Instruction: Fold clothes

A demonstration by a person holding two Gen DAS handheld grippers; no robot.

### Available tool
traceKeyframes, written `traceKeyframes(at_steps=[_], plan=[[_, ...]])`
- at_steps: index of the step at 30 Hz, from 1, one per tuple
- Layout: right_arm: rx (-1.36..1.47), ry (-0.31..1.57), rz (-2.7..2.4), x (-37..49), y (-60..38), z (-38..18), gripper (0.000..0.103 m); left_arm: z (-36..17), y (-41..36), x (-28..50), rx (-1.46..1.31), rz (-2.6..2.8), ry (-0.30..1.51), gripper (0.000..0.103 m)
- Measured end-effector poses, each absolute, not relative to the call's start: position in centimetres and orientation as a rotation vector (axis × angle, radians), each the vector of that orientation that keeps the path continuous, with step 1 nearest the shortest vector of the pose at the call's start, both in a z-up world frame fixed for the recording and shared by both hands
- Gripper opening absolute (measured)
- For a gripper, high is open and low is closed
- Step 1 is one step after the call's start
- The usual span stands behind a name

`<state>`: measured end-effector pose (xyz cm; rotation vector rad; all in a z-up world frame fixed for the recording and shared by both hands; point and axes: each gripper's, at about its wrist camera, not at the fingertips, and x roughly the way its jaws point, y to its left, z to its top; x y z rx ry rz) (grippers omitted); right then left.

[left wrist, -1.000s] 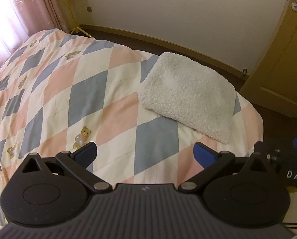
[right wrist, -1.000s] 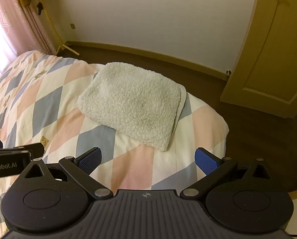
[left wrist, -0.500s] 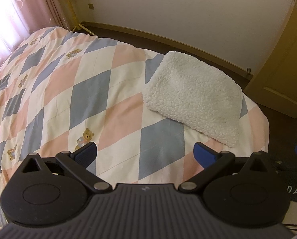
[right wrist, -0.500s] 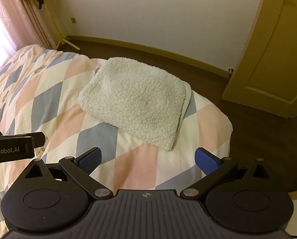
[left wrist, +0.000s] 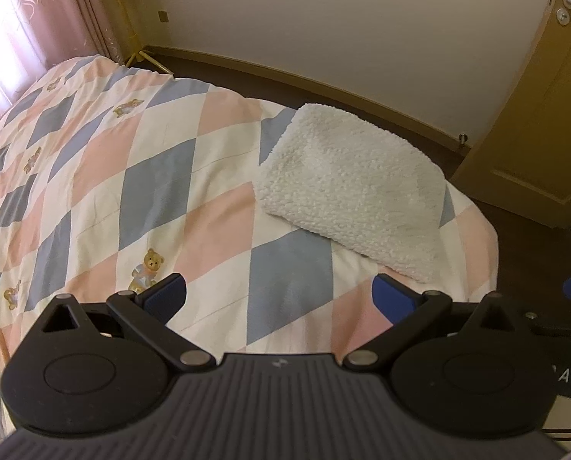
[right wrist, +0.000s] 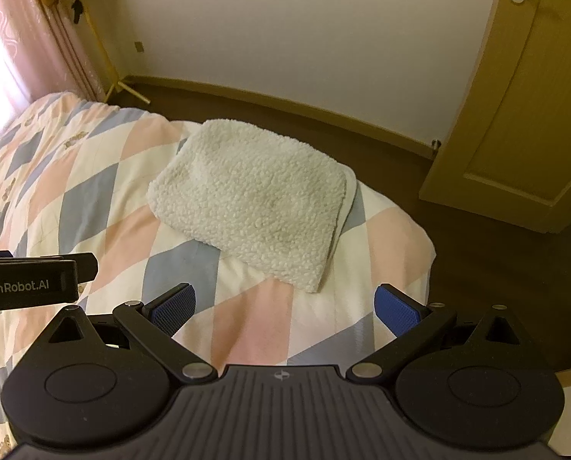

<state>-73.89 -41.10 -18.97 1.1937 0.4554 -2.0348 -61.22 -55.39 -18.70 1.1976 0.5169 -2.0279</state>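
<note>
A white fleecy garment (left wrist: 352, 191) lies folded into a thick rectangle near the far right corner of the bed; it also shows in the right wrist view (right wrist: 255, 199). My left gripper (left wrist: 279, 295) is open and empty, held above the quilt short of the garment. My right gripper (right wrist: 283, 306) is open and empty, held above the quilt just short of the garment's near edge. The left gripper's body (right wrist: 32, 280) shows at the left of the right wrist view.
The bed carries a diamond-patterned quilt (left wrist: 94, 176) in pink, blue and cream with teddy bears. Dark floor (right wrist: 477, 268) drops away past the bed's right edge. A wooden door (right wrist: 523, 115) stands at the right, pink curtains (left wrist: 36, 19) at the left.
Both grippers have pulled back and tilted up a little, so the folded garment sits slightly farther off in both views. The garment has not moved.
</note>
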Motion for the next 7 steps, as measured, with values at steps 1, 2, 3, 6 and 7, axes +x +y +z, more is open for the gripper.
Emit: traceKeyframes(at_steps=[1,2,3,6,7], plan=[[1.189,0.45,-2.038,-73.9,-40.9,-18.7,0.102,-18.4,-55.1,-61.1,1.189,-2.036,0.519,0.102],[1.183,0.443,-2.042,-73.9,-40.6,-18.5,0.102,-18.2,-54.9,-61.0,1.181,-2.044,0.521,0.102],[1.177,0.437,-2.046,-73.8,-40.3,-18.3,0.102,-17.9,-54.6,-60.9,1.172,-2.052,0.521,0.102],[1.158,0.421,-2.053,-73.7,-39.5,-17.6,0.102,-17.0,-53.5,-60.8,1.145,-2.069,0.496,0.102],[1.154,0.417,-2.054,-73.7,-39.3,-17.5,0.102,-16.7,-53.1,-60.8,1.139,-2.07,0.484,0.103]])
